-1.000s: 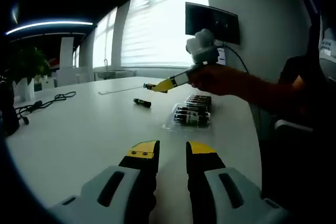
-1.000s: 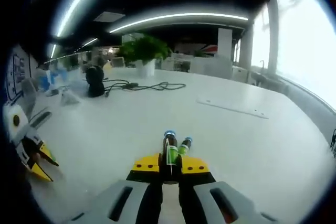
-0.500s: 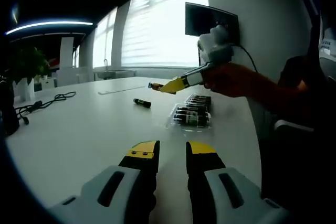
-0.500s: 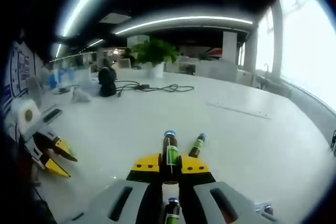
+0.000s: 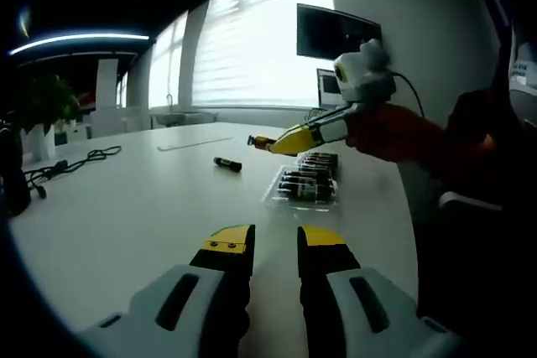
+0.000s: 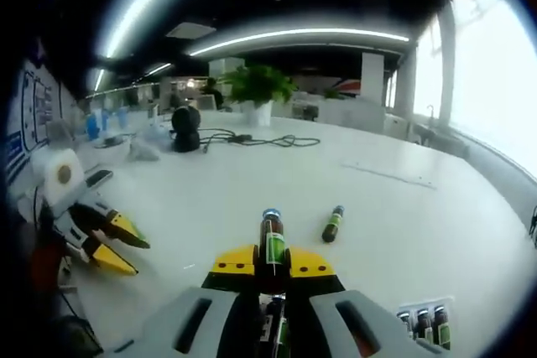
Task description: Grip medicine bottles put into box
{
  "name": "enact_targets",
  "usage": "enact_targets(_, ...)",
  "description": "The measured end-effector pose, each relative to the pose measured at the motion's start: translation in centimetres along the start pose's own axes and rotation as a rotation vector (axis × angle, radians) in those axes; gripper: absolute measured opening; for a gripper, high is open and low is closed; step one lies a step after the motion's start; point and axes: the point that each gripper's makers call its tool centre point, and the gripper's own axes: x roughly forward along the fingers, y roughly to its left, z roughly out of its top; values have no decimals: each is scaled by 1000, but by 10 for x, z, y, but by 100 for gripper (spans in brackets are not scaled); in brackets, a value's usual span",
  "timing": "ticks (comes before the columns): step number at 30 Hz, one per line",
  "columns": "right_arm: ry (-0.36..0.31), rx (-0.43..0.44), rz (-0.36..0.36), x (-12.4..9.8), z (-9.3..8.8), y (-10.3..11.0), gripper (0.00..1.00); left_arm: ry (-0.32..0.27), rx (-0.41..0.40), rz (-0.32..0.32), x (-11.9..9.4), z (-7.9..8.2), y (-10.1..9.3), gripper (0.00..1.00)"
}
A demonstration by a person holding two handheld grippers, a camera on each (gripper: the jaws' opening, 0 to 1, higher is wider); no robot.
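White bench (image 5: 126, 207) carries a box (image 5: 306, 184); right gripper (image 6: 270, 262) clamps a bottle (image 6: 271, 241), left gripper (image 5: 274, 241) gapes.

— Where is the light coming from?
— In the left gripper view, from the window (image 5: 252, 39) at the far side, blown out to white. The tabletop (image 5: 126, 207) shines pale; the right side is nearly black.
— And the right gripper view?
— Ceiling light strips (image 6: 294, 35) glare overhead, and daylight floods the right edge. Straight lines bow toward the edges, and far things are soft.
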Motion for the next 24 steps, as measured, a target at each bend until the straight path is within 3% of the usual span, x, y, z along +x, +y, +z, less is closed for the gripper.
enact_targets(24,43,20,22,-14,-27,34,7,1,3,0,0,0,0,14)
